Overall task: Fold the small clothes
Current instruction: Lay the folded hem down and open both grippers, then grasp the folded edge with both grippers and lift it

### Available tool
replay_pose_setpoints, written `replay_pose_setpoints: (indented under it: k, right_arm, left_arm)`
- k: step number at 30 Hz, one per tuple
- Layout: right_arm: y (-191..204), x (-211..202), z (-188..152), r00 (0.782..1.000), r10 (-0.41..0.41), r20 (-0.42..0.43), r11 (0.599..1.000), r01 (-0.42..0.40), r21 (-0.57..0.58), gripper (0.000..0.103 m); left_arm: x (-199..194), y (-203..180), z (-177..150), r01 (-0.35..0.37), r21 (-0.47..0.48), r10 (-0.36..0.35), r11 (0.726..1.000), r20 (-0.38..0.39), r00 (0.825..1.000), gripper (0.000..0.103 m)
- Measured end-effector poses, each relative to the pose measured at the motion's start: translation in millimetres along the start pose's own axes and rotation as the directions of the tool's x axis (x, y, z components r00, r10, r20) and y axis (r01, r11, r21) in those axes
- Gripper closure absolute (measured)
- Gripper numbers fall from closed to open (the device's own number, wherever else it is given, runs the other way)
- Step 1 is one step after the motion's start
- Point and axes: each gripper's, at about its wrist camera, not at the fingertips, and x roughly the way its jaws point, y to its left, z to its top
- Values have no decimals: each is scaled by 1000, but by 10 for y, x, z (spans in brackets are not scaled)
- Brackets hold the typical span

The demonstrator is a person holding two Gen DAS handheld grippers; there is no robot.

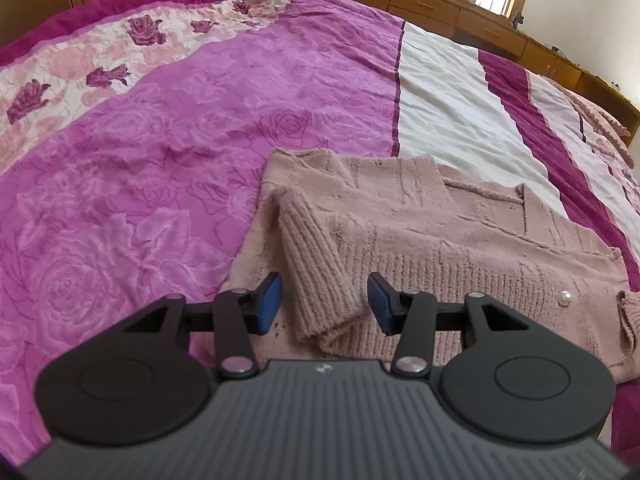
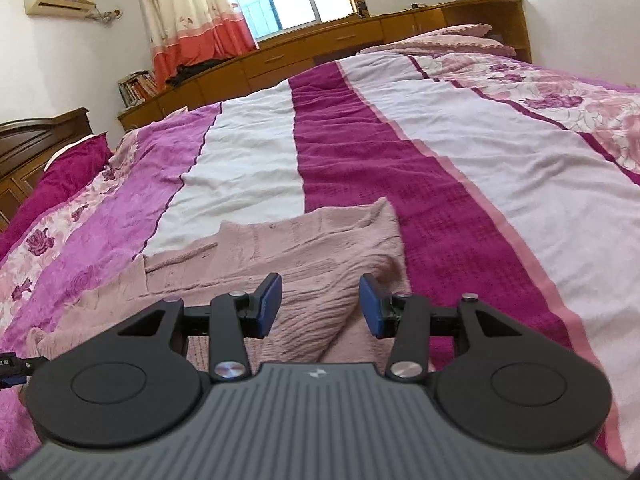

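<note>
Pink knit cardigan (image 1: pixel 440 232) lies flat on the bed (image 1: pixel 160 140), lower centre of both views, ribbed sleeve (image 1: pixel 316 272) folded over its body, pearl button (image 1: pixel 564 297) at lower right. Left hand-held gripper (image 1: pixel 324 304) released, jaws apart either side of the sleeve cuff, pads clear. Right hand-held gripper (image 2: pixel 320 306) also released, straddling a raised fold. No containers visible; wooden cabinets (image 2: pixel 320 46) line the far wall

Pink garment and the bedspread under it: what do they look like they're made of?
The pink garment looks like soft knit yarn, probably wool or acrylic: ribbed cuff, fuzzy matte surface, a pearl-like button near its edge. The bedspread looks like plush, velvety fabric with a slight sheen and rose patterns; the fibre cannot be told.
</note>
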Motion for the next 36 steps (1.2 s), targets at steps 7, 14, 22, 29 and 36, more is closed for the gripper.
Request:
replay_pose_setpoints:
  k: [7,14,22,29,36]
  right_arm:
    - [277,57,-59,1000,-8,6,995,9,-98,52]
    - [448,285,-214,998,-40,-46,979,30,-202,52]
    - [247,233,-135,997,-75,-32,989,70,-127,89]
    - [-121,37,-31,998,-48,-34,999,49,18,90]
    - [-325,36,-78,995,-18,-99,995,27,92,90]
  left_arm:
    - [31,-16,-24,-10,0,10,1000,7,1000,54]
    - [90,-59,-25,-11,7,12,1000,-2,1000,60]
    - [45,60,-9,10,-57,-11,998,-15,1000,83]
    - [-16,285,-46,44,-144,-51,989,-48,998,83]
    - [15,290,-51,48,-139,-57,989,-62,996,83]
